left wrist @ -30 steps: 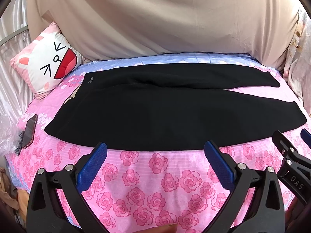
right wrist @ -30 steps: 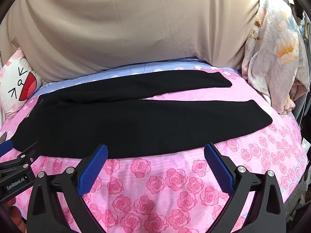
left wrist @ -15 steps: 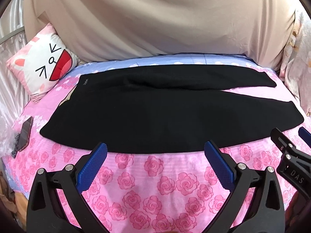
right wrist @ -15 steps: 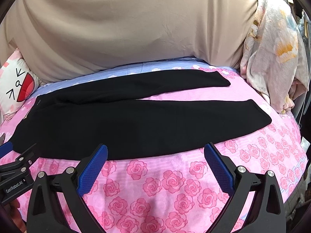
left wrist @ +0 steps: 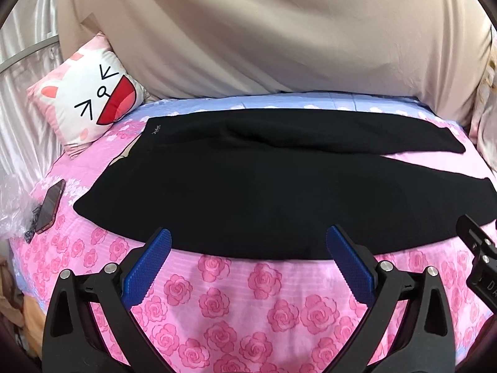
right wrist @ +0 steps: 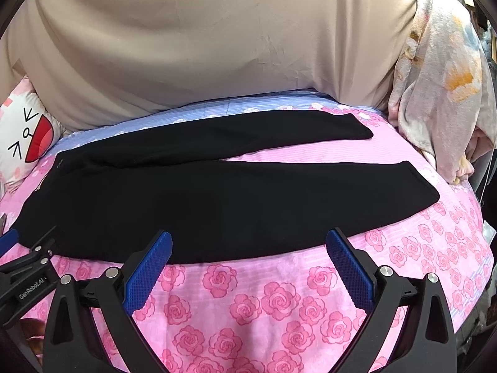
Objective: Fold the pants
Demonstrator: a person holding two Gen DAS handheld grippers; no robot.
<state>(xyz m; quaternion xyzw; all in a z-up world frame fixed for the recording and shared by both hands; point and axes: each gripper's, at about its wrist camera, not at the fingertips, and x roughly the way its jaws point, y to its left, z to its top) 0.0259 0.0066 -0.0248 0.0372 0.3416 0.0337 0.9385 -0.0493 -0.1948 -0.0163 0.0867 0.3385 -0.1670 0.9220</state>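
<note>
Left wrist view: the black pants (left wrist: pixel 248 192) lie spread flat across the bed (left wrist: pixel 248 295), waistband toward the left edge by the cat pillow (left wrist: pixel 90 99), both legs running toward the right edge and parted in a narrow V. The left gripper (left wrist: pixel 248 248) hovers at the near edge of the fabric, jaws wide apart and empty. A phone (left wrist: pixel 49 205) rests near the left edge.

Right wrist view: the pants (right wrist: pixel 217 199) show no fold at all. The right gripper (right wrist: pixel 248 248) hangs over the near leg's edge, jaws apart, holding nothing. Judging from this, folding has not begun; every fold remains.
</note>
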